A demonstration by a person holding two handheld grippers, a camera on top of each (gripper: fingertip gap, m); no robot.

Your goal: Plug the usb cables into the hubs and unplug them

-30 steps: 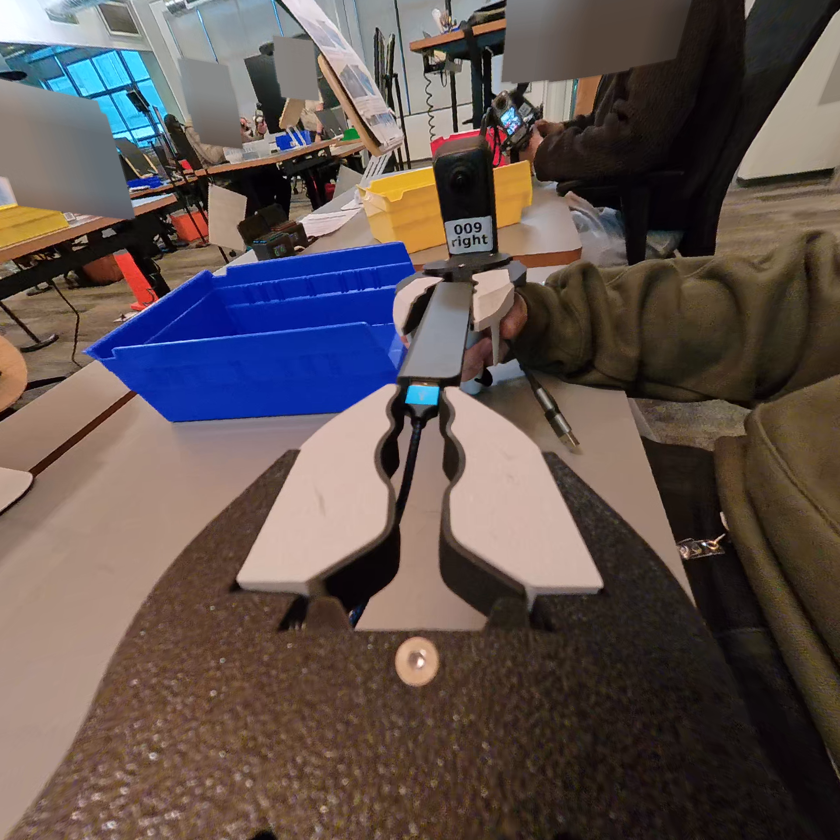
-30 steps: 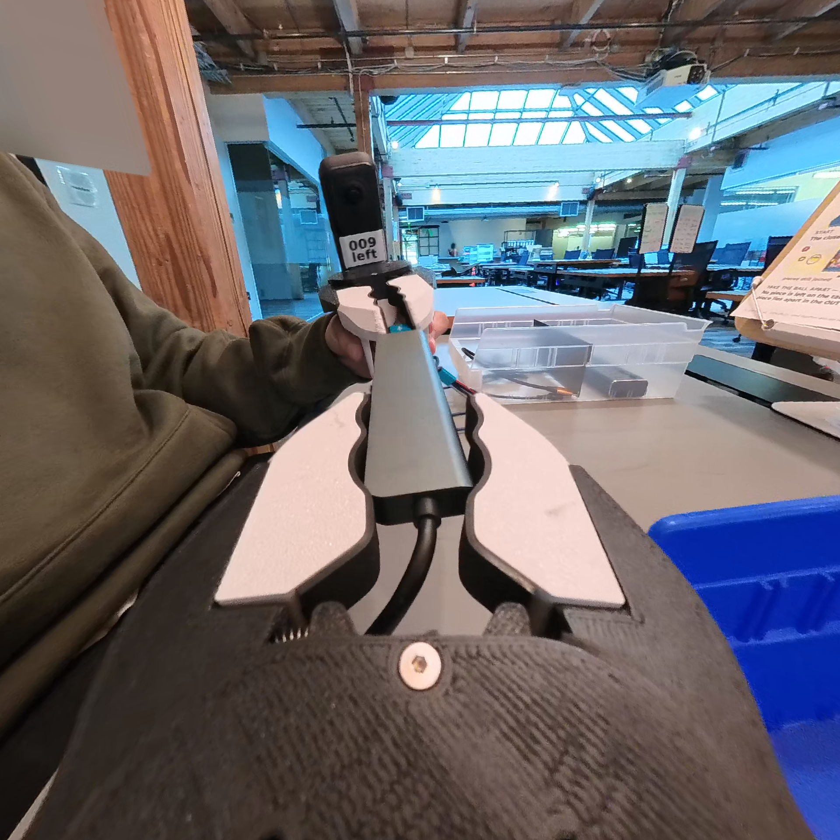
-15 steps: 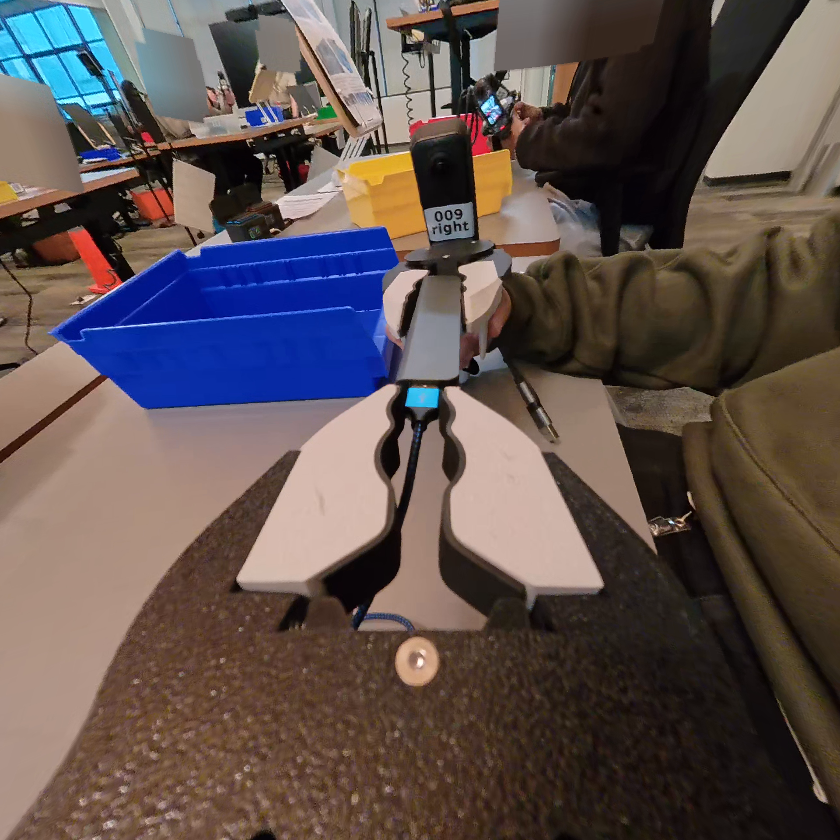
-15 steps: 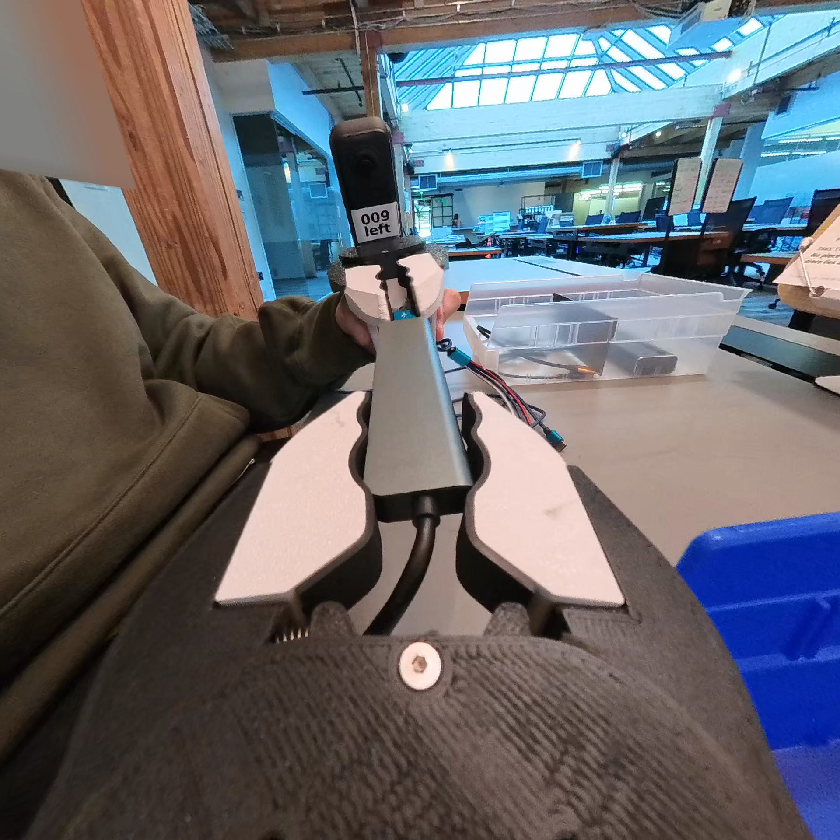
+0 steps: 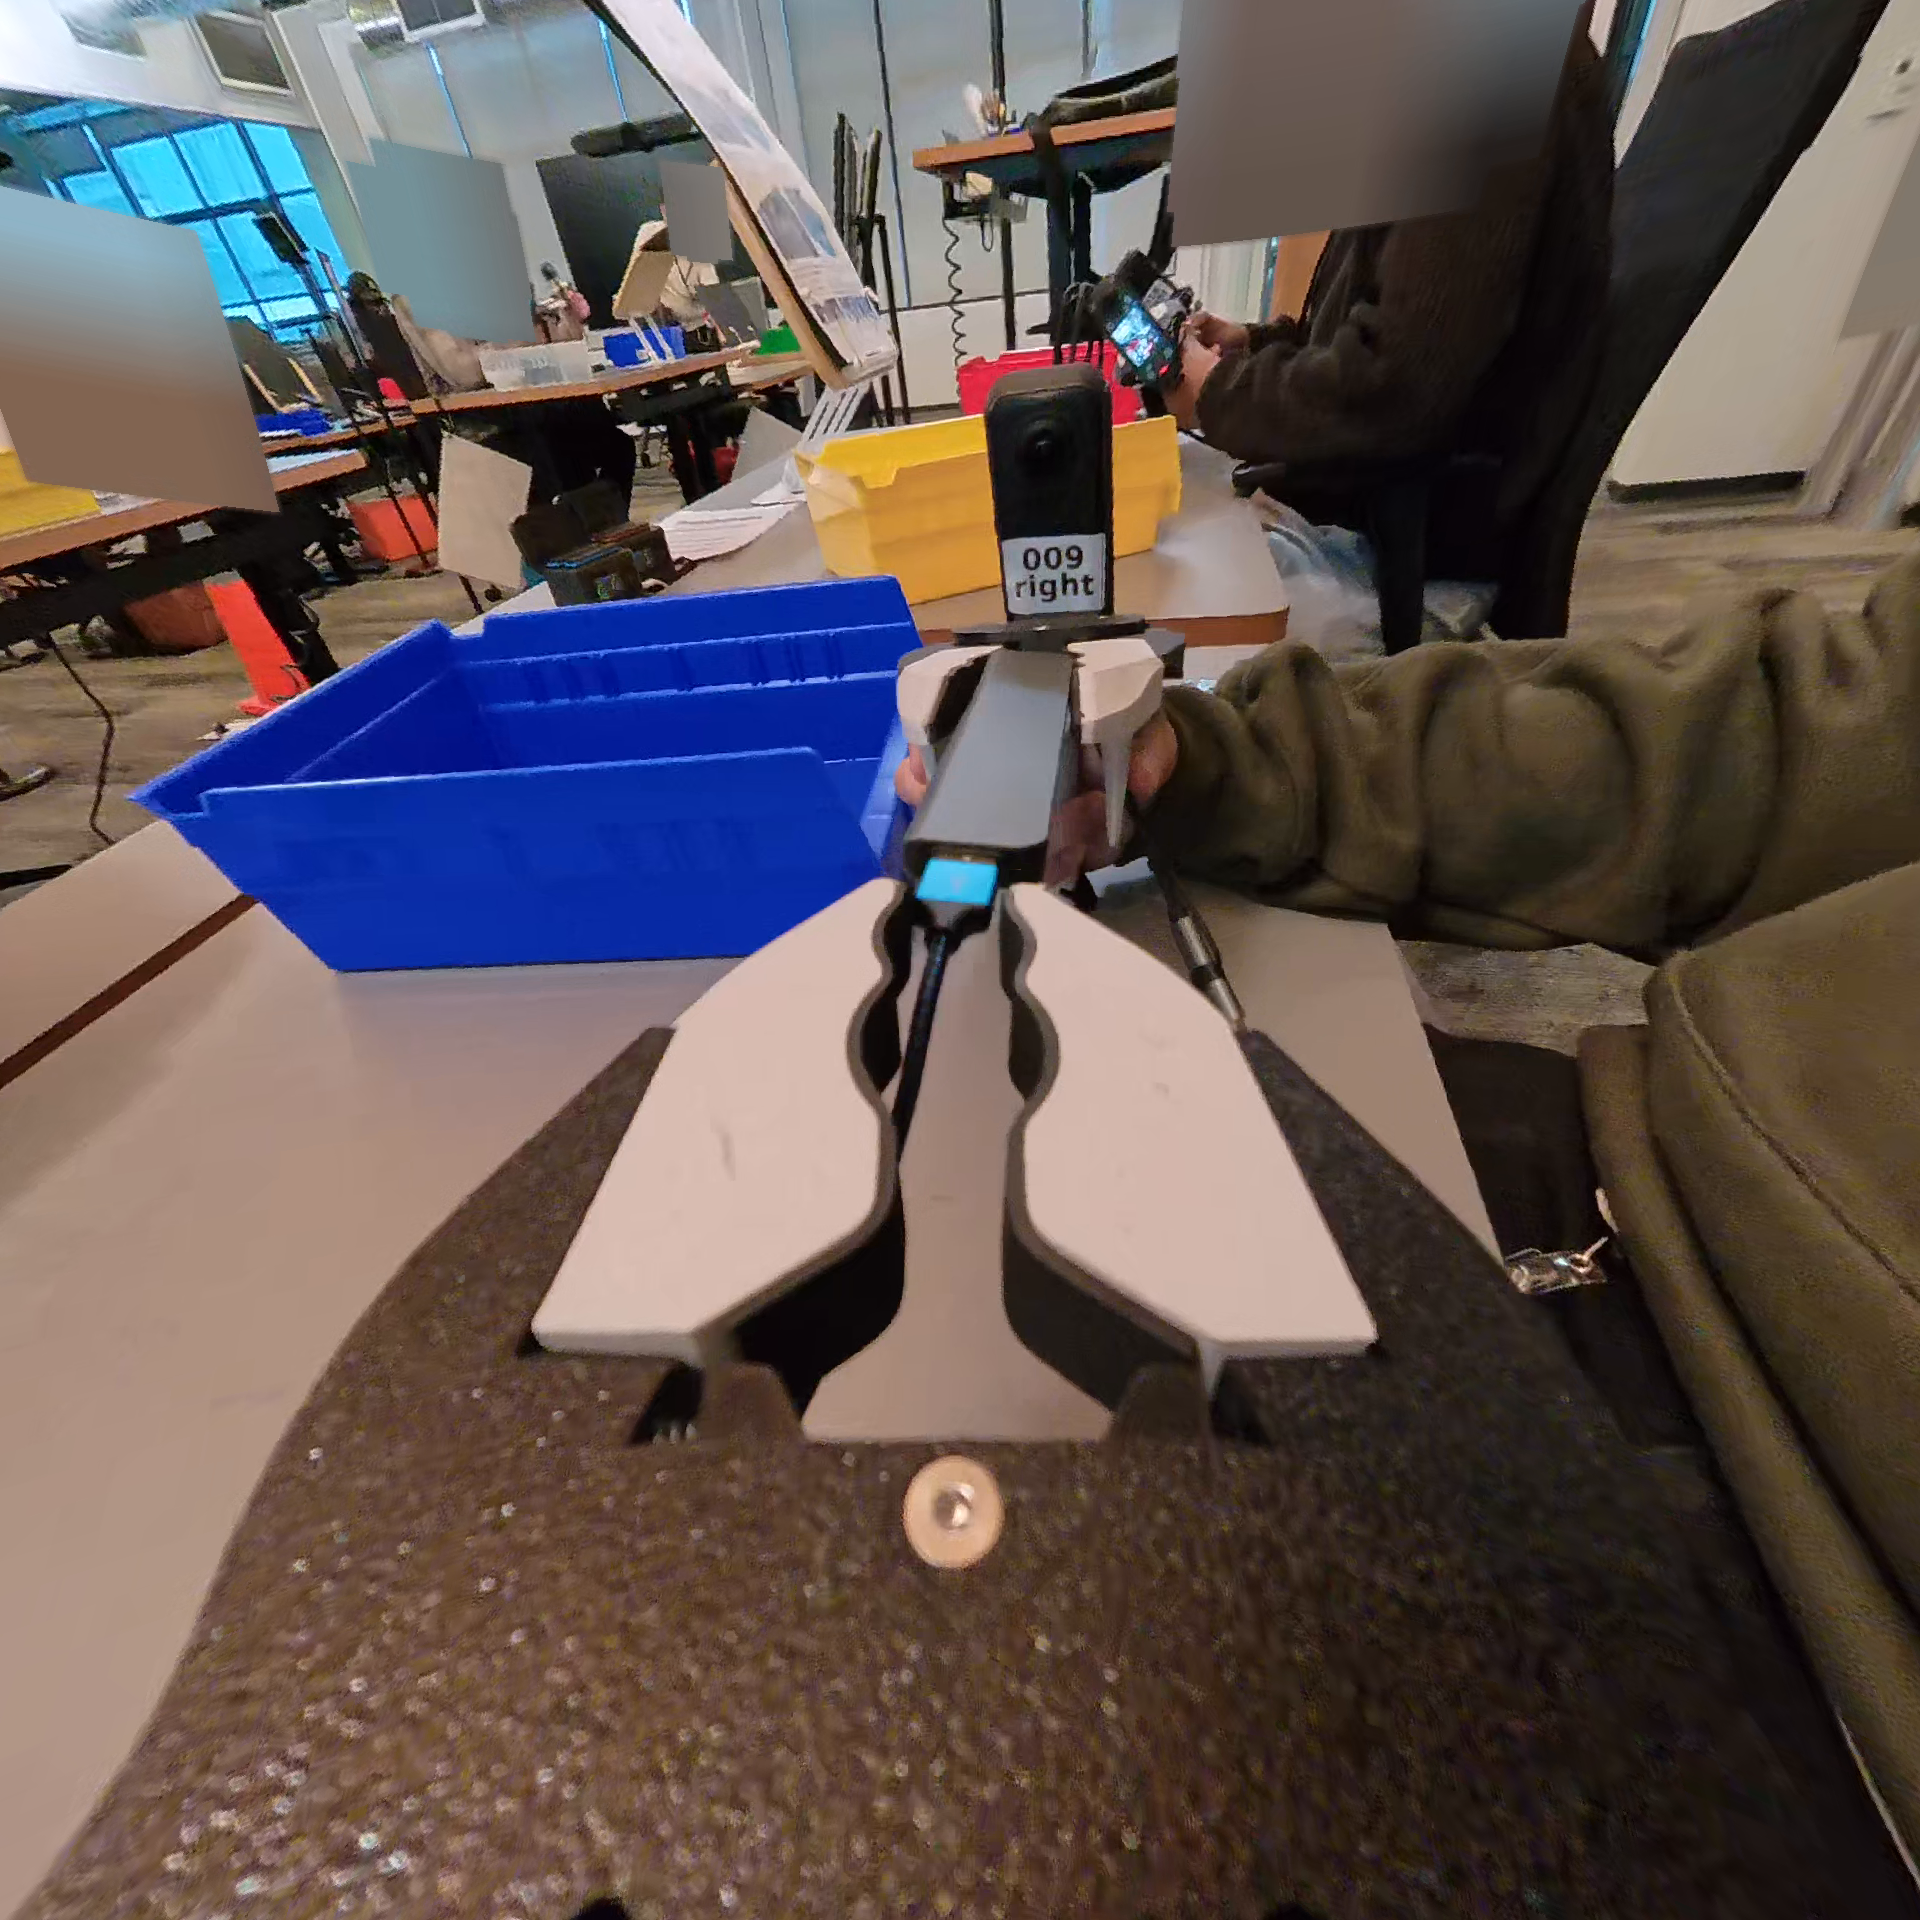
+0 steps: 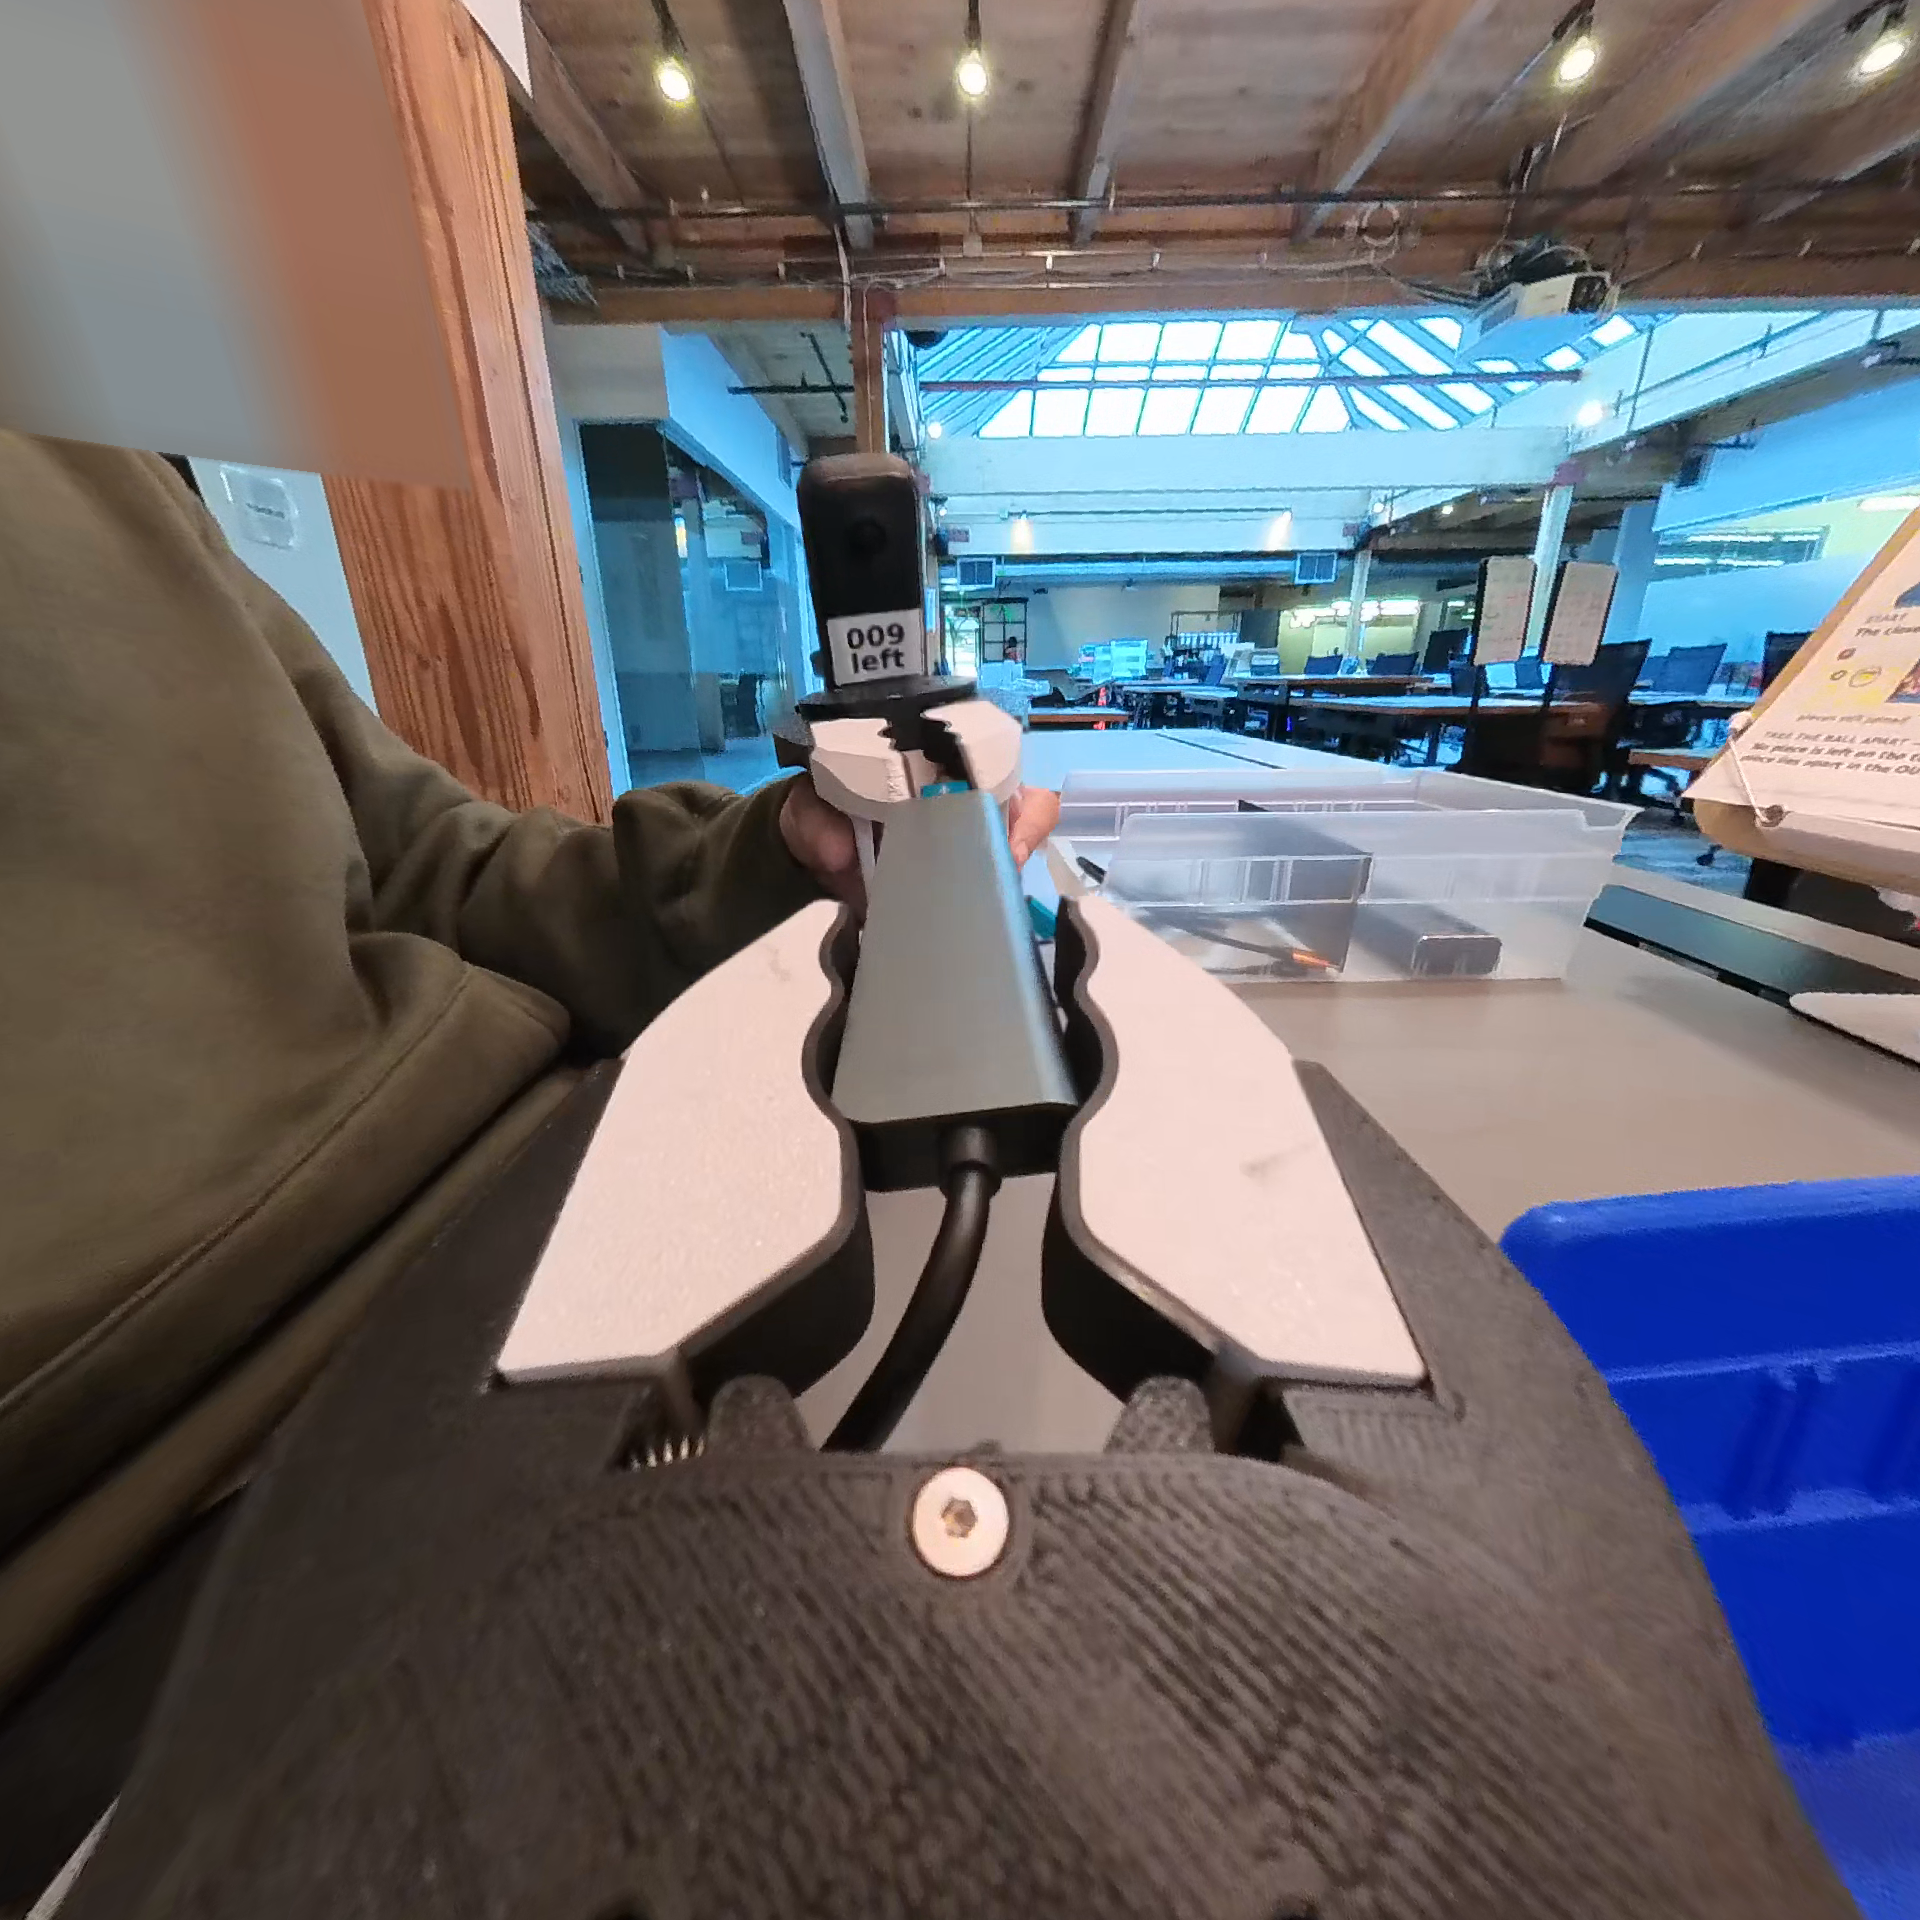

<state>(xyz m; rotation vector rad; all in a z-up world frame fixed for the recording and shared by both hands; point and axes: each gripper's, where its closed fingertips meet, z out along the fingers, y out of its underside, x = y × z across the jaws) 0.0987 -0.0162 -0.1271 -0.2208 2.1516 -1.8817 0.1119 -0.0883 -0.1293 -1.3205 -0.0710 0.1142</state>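
Observation:
A grey USB hub [image 5: 1003,758] is held level above the table between the two grippers. My right gripper [image 6: 951,925] is shut on the hub [image 6: 951,987] near its cabled end, and its black cable runs back between the fingers. My left gripper [image 5: 954,899] is shut on a blue USB plug [image 5: 956,883] whose dark braided cable trails back. The plug meets the hub's end port and looks seated in it. Each gripper also shows in the other's view: the right gripper [image 5: 1029,686] and the left gripper [image 6: 914,764].
A blue bin [image 5: 520,810] stands left of the hub, with a yellow bin [image 5: 914,499] behind it. A clear bin [image 6: 1351,883] holds another hub [image 6: 1434,945] and cables. The hub's own plug [image 5: 1205,966] hangs over the table. A seated person is at the back right. My right fingertips sit around 8 centimeters from my left ones.
Both grippers keep their hold and the plug stays at the hub's port. The pair has shifted slightly, the right wrist view tilting up, and loose cables on the table have dropped from sight.

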